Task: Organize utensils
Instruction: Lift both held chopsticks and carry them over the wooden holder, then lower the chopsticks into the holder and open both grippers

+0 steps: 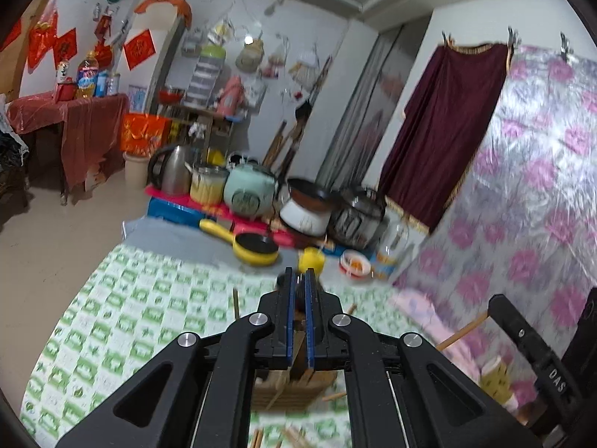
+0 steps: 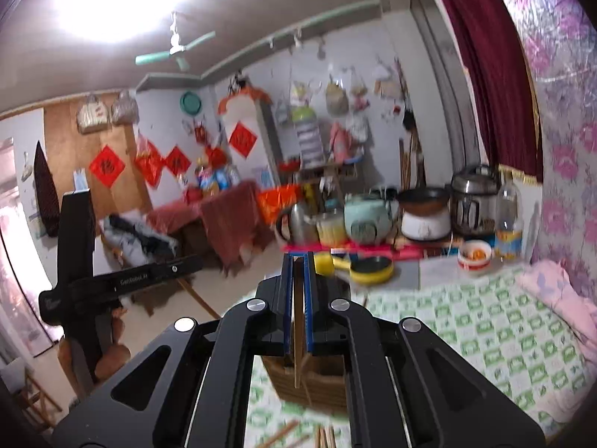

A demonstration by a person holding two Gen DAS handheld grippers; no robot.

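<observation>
The bed [image 2: 485, 321], under a green checked cloth, carries a wooden box [image 2: 317, 380] with chopsticks [image 1: 235, 304] scattered loose around it, so most sorting looks undone. Right gripper [image 2: 297, 261] jaws are clenched on one chopstick [image 2: 297, 336]. Left gripper [image 1: 297, 274] jaws are clenched too; on what, I cannot tell.

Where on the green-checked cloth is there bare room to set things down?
Free: the wide green-checked cloth left of the wooden holder, and the stretch between the holder and the pink bedding. Crowded: loose chopsticks on the near side; pan and bowl at the far edge.
</observation>
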